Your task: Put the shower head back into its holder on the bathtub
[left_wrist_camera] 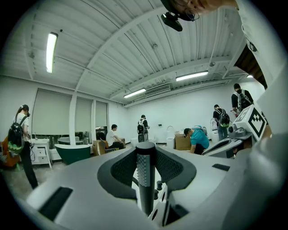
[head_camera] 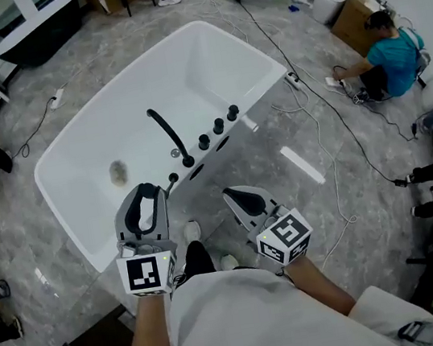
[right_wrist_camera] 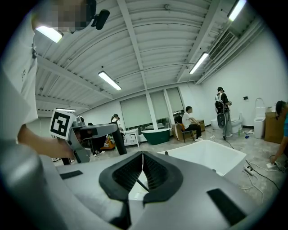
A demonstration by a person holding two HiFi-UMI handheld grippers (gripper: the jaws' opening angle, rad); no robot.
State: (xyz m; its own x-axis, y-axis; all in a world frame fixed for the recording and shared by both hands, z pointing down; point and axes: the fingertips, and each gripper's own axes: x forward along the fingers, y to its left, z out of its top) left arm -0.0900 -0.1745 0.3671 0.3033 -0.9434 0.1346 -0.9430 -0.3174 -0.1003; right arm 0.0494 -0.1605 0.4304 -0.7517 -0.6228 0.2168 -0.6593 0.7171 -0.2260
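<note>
Bathroom-fixture showroom or test hall, not a home. White bathtub (head_camera: 207,63) stands alone mid-floor. Dark tub (head_camera: 47,32) upper left, cardboard box (head_camera: 354,20) upper right.

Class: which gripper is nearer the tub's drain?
Left. The left gripper is at the tub rim, just right of and below the drain; the right gripper is farther right, over the floor.

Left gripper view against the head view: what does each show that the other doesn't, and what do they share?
Only the left gripper view plainly shows the black shower head upright in the left claw, pads pressed on it, under the ceiling lights. Only the head view shows the white bathtub whole from above, with its drain. Both show the right claw and the crouching person in teal.
</note>
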